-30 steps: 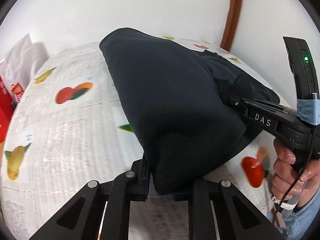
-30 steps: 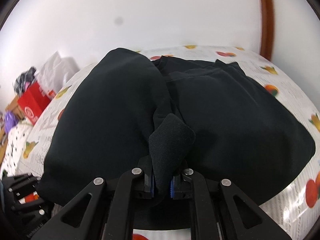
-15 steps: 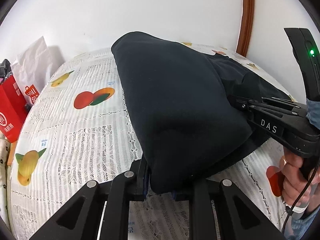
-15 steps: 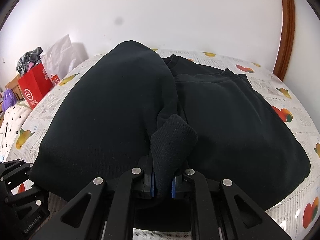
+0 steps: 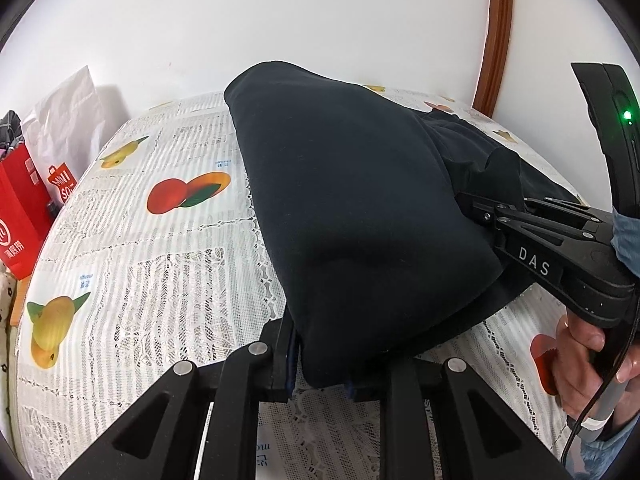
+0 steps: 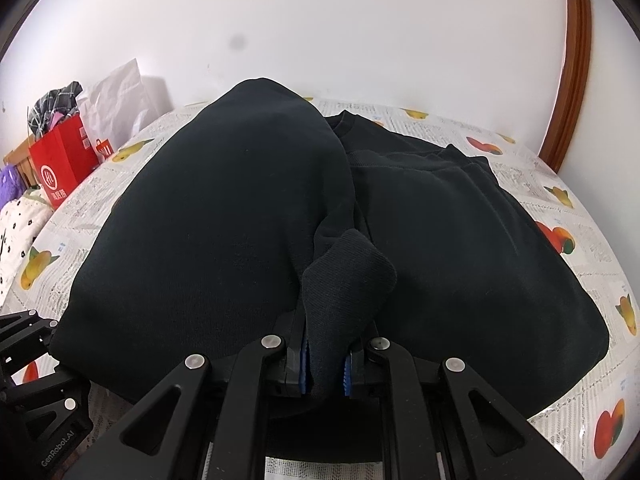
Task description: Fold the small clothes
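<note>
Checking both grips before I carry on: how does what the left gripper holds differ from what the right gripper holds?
The left gripper pinches a smooth, thick folded corner of the black sweatshirt; the right gripper pinches its ribbed cuff. The left's corner is wide and overhangs the jaws; the right's cuff is narrow and stands up. Both are shut on the same garment, over the fruit-print tablecloth.

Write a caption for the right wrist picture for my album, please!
Right gripper pinching a black sweatshirt's ribbed cuff above a fruit-print tablecloth.
</note>
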A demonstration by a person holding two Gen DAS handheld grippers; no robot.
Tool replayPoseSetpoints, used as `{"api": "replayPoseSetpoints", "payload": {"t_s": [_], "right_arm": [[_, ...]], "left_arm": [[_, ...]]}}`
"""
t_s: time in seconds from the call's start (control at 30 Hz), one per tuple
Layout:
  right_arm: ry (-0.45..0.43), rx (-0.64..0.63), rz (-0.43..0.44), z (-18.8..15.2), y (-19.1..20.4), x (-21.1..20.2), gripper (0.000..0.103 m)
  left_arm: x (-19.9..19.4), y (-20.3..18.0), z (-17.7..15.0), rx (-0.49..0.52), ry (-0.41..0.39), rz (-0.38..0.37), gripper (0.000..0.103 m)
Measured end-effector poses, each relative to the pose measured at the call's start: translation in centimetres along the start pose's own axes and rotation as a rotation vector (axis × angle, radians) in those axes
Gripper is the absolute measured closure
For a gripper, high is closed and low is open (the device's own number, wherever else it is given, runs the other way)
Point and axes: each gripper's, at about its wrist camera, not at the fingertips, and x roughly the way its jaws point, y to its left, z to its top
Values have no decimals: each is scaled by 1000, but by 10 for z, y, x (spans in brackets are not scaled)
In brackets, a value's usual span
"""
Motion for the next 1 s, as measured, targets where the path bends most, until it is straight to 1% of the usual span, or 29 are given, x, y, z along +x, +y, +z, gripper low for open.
{"api": "replayPoseSetpoints", "payload": {"t_s": [0.13, 0.4, 0.63, 0.87, 1.0], "right_arm": [[-1, 14, 15, 0, -2, 0, 92], [-2, 6, 6, 0, -1, 0, 91], [0, 23, 24, 0, -5, 0, 91], [0, 34, 38, 0, -7, 0, 91], [0, 35, 40, 0, -7, 0, 91]], "left_arm": [[0, 0, 0, 1, 0, 1, 85], [1, 3, 0, -7, 1, -11, 85], [1, 3, 0, -4, 1, -8, 85], [1, -3, 0, 16, -1, 15, 85], [1, -3, 0, 16, -1, 15, 84]]}}
